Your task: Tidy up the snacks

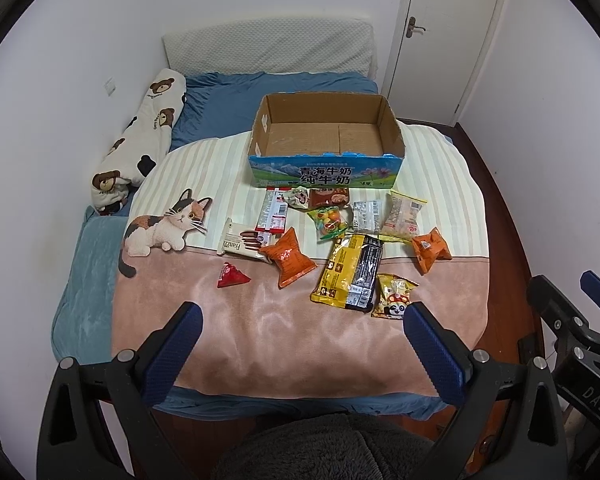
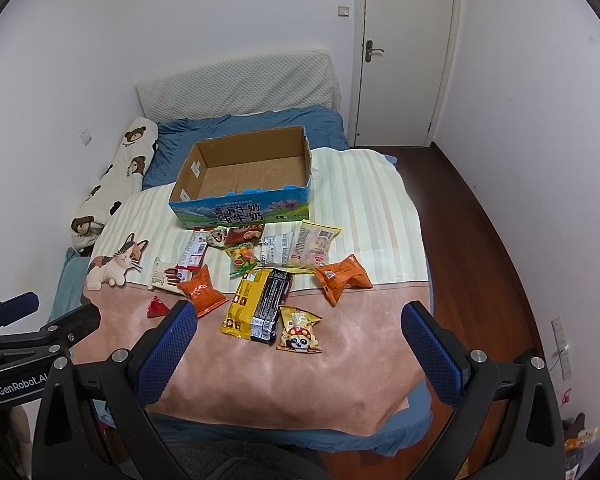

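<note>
We hold the left gripper (image 1: 302, 316) and the right gripper (image 2: 299, 315) with jaws spread wide and empty above the near edge of the plush pink blanket (image 1: 280, 340), where the snacks lie scattered in front of the empty cardboard box (image 1: 324, 136). These look like light, crinkly foil and film packets: the puffy orange bag (image 1: 288, 258) and panda packet (image 2: 300, 330) seem air-filled and likely slippery, so we would pinch their flat crimped end seals, while the larger yellow-and-black pack (image 2: 258, 304) seems floppy and better taken across its middle

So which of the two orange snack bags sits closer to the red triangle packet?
The left orange bag, beside the Franzzi wafer pack; the other orange bag lies far right of the red triangle packet.
</note>
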